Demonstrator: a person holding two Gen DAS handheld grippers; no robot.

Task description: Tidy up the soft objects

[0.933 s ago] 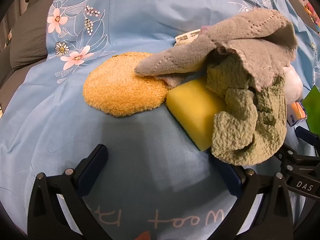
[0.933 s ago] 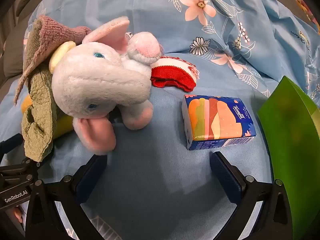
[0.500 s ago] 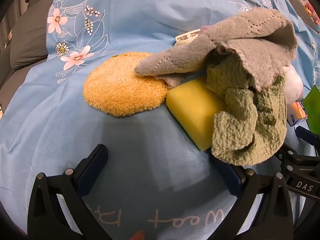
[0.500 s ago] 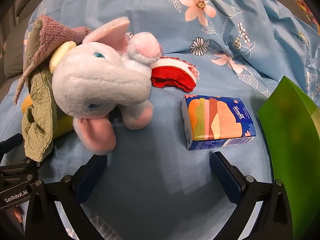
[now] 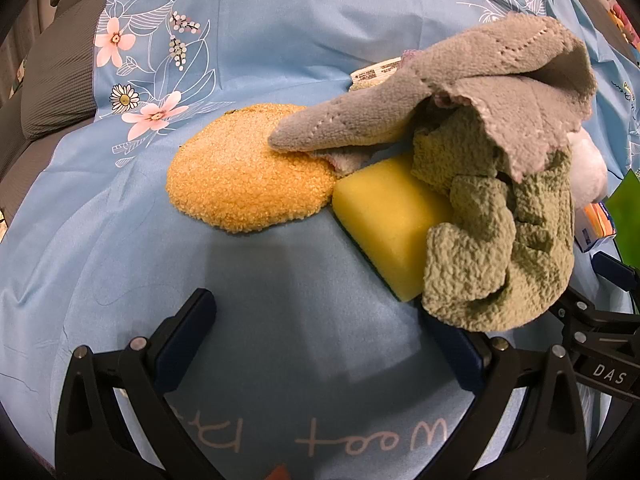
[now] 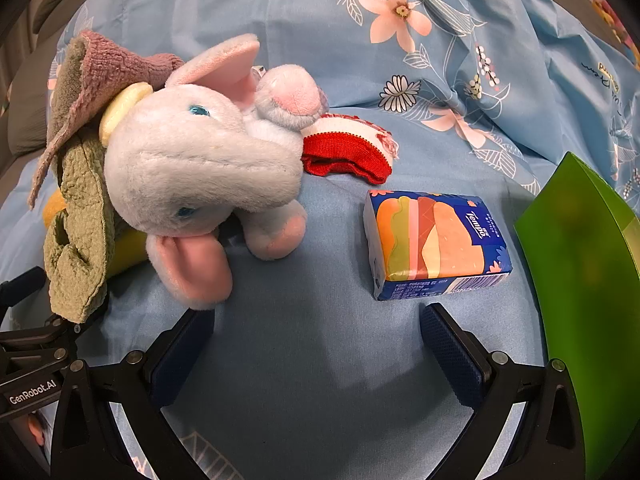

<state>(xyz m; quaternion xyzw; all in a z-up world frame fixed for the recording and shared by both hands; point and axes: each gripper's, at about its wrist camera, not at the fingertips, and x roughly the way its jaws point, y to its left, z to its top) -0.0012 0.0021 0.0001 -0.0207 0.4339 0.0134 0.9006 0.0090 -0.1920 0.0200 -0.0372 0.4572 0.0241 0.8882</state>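
On a blue floral sheet (image 5: 280, 20) lie a round orange fuzzy pad (image 5: 244, 172), a yellow sponge (image 5: 392, 212), a green cloth (image 5: 500, 240) and a grey cloth (image 5: 480, 80) draped over the pile. My left gripper (image 5: 320, 340) is open and empty, just in front of them. In the right wrist view a plush elephant (image 6: 200, 176), a red and white knit item (image 6: 348, 152) and a tissue pack (image 6: 436, 240) lie ahead. My right gripper (image 6: 316, 344) is open and empty, close to the elephant's ear and the tissue pack.
A green box (image 6: 588, 280) stands at the right edge of the right wrist view. A grey cushion (image 5: 52, 72) lies at the far left. The green cloth (image 6: 76, 240) and grey cloth (image 6: 100, 68) also show left of the elephant.
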